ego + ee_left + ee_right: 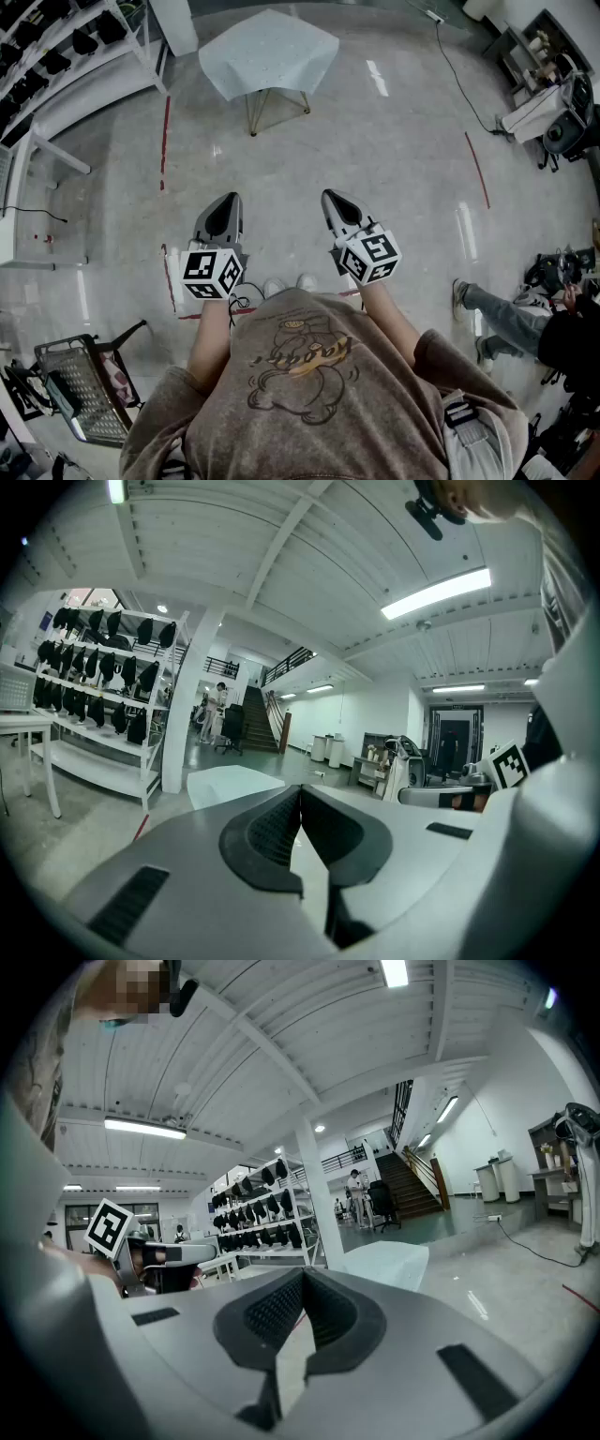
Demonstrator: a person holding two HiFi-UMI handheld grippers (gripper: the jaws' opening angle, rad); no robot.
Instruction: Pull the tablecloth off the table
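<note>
The step in hand is the approach. The tablecloth [269, 52] drapes a small counter on thin gold legs [253, 114], well ahead across the floor, and neither gripper is near it. The left gripper [225, 208] and right gripper [339, 204] are side by side in front of the person's chest, each with its jaws pressed together on nothing. To do this well, I judge the person should walk up square to the near edge and part both jaws before arriving. They should then pinch the hanging hem at two spread points and draw it level towards the body, so the light legs do not tip. Only the head view shows the gap of floor to cross and the red tape line [165, 141]. Only the gripper views show the ribbed pads meeting, with shelves of dark items [103, 672] and a staircase [255, 728] beyond the cloth.
</note>
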